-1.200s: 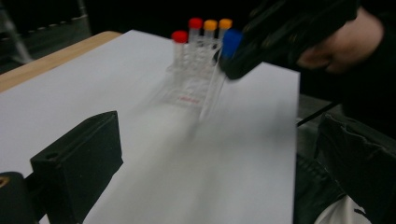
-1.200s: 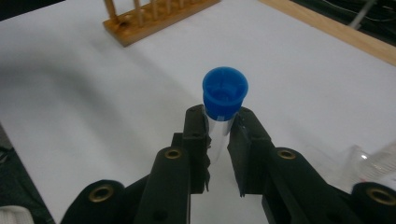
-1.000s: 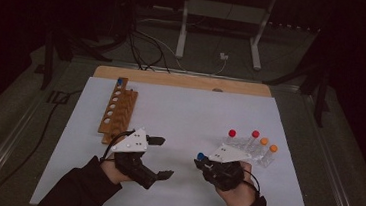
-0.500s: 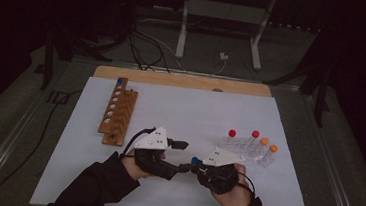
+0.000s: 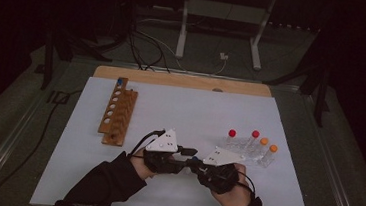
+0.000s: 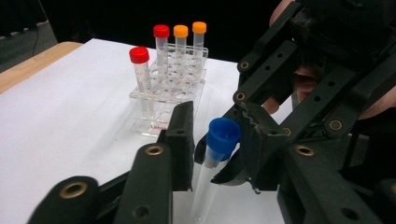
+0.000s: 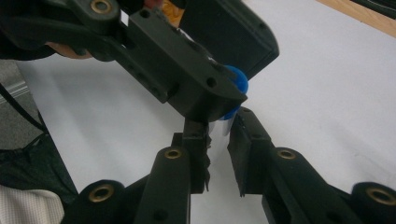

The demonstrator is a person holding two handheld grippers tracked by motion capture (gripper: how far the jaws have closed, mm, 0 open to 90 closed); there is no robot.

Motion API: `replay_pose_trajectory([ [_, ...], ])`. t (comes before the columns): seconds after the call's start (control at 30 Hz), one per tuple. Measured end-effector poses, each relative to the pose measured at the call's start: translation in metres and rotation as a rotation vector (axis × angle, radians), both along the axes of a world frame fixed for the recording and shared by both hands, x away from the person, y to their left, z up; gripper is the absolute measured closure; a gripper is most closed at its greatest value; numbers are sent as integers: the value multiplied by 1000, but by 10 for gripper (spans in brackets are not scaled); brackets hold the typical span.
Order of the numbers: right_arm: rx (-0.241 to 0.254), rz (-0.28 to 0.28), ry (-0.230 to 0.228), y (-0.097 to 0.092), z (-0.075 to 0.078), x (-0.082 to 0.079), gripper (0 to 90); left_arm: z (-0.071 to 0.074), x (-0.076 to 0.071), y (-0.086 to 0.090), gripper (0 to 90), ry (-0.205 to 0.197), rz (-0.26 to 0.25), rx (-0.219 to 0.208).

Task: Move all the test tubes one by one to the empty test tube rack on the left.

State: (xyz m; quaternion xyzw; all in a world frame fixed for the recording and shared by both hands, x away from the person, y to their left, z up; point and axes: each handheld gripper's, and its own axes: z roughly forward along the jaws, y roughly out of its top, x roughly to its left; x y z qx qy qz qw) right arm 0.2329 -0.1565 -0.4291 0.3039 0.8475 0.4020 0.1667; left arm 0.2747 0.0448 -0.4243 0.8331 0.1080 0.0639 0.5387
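A clear tube with a blue cap [image 6: 223, 134] is held over the white mat near the front edge, between both hands. My right gripper [image 7: 219, 135] is shut on the tube's body below the cap. My left gripper [image 6: 217, 140] has come in from the left, and its jaws have just been closing around the blue cap [image 5: 194, 158]. One pad lies against the cap; a thin gap shows at the other. In the right gripper view the left gripper's jaws cover most of the cap [image 7: 236, 81].
A clear rack [image 5: 248, 150] to the right of the hands holds two red-capped and two orange-capped tubes [image 6: 161, 32]. A wooden rack [image 5: 118, 111] lies at the left of the white mat [image 5: 185, 108], with a blue-capped tube [image 5: 119, 81] at its far end.
My left gripper has moved right until it meets the right gripper, and its jaws have narrowed around the blue cap. The right gripper has kept still with the tube.
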Motion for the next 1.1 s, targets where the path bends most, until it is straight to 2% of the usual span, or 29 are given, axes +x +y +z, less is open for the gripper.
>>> replay_pose_trajectory([
  [0.1, 0, -3, -1, 0, 0, 1, 767, 0, 0, -1, 746, -4, -7, 5],
  [0.33, 10, 2, 8, -1, -1, 1, 764, 0, -1, 0, 775, -46, -8, 23],
  [0.4, 17, 4, 8, -1, -1, 2, 758, 1, 0, 1, 776, -31, -8, 14],
  [0.43, 29, -1, 4, -2, 0, 1, 705, 1, 0, 1, 776, -45, 2, 20],
  [0.47, 29, -1, 4, -2, 0, 1, 705, 2, 0, 2, 776, -55, 15, 24],
  [0.53, 40, -18, -18, -4, 1, 1, 608, 3, 2, 5, 777, -54, 26, 17],
  [0.57, 40, -18, -18, -4, 1, 1, 608, 4, 3, 7, 777, -61, 37, 19],
  [0.67, 57, -43, -43, -8, 5, 0, 515, 8, 7, 14, 777, -65, 64, 11],
  [0.7, 69, -52, -47, -10, 6, 0, 492, 10, 8, 17, 777, -66, 71, 9],
  [0.73, 90, -58, -54, -14, 8, 1, 427, 12, 10, 20, 777, -67, 79, 6],
  [0.83, 109, -66, -61, -16, 10, 0, 378, 18, 14, 29, 777, -79, 111, 2],
  [0.87, 116, -73, -68, -17, 11, -1, 340, 21, 16, 32, 777, -81, 123, -1],
  [0.9, 126, -75, -74, -18, 12, -1, 246, 23, 18, 35, 777, -87, 138, -2],
  [0.93, 126, -75, -74, -18, 12, -1, 246, 26, 20, 39, 777, -92, 149, 0],
  [1.1, 149, -81, -89, -18, 13, -2, 90, 37, 32, 58, 777, -116, 227, 11],
])
